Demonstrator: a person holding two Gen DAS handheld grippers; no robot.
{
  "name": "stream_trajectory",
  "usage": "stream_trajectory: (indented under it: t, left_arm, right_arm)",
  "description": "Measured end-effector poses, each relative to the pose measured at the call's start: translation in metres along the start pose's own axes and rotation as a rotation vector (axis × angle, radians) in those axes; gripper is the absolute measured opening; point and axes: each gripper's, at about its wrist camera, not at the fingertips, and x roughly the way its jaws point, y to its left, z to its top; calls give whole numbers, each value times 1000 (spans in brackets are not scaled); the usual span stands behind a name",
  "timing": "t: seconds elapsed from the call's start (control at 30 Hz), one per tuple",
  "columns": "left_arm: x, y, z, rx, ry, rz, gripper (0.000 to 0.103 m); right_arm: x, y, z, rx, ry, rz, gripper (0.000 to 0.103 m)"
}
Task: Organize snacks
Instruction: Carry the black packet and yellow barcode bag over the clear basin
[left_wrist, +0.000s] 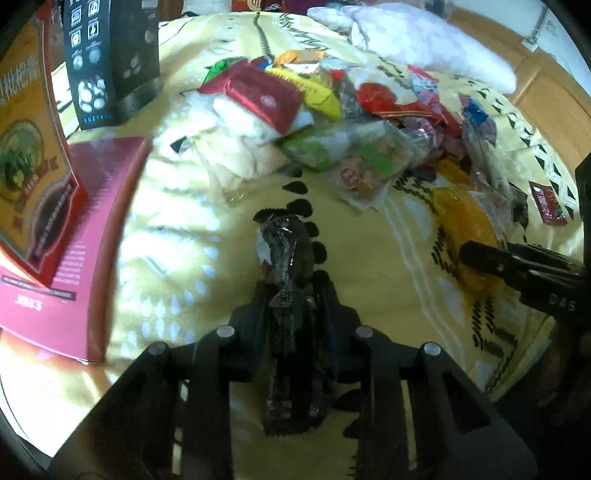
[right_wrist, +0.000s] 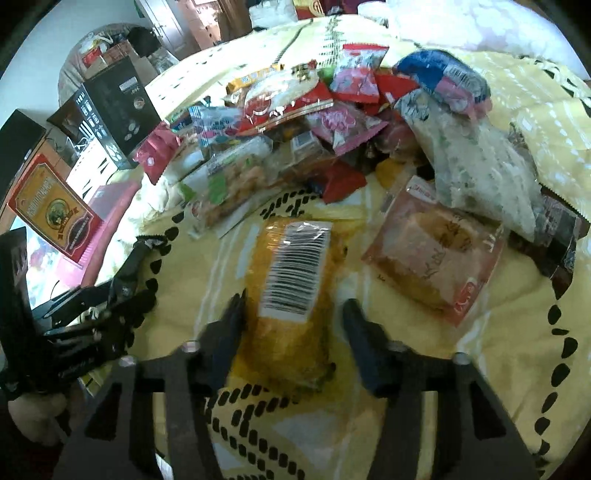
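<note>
Bright dappled light on the yellow bedspread (left_wrist: 177, 236) left of the left gripper (left_wrist: 293, 295), glare on the barcode label (right_wrist: 293, 266) between the right gripper (right_wrist: 291, 314) fingers, soft motion blur, strong fisheye bending, dark vignetted corners

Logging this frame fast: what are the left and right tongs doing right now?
Left tongs: shut on a dark snack wrapper.
Right tongs: open, straddling the orange snack pack, not yet gripping it.

Snack pile (right_wrist: 314, 140) (boxes (left_wrist: 85, 236) beside) on bedspread (left_wrist: 184, 258)
</note>
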Motion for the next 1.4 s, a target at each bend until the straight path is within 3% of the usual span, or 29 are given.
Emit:
stream_trajectory:
  t: [0.4, 0.53, 0.77, 1.07, 1.23, 1.4]
  left_arm:
    - [-101, -30, 38, 85, -208, 17, 26]
    - [-144, -16, 53, 71, -313, 26, 26]
    - [-207, 45, 68, -45, -443, 88, 26]
    - [-270, 142, 56, -231, -547, 270, 26]
    - [-289, 189, 42, -317, -559, 379, 26]
    - [-293, 225, 30, -392, -544, 438, 26]
  right_arm:
    - [-83, 30, 21, -58, -201, 3, 45]
    - [-115, 56, 38, -106, -279, 13, 45]
    - [-152, 107, 77, -184, -383, 55, 45]
    - [-174, 226, 120, -339, -452, 195, 45]
    - [-172, 307, 132, -437, -443, 302, 45]
    - [-161, 391, 131, -541, -419, 386, 45]
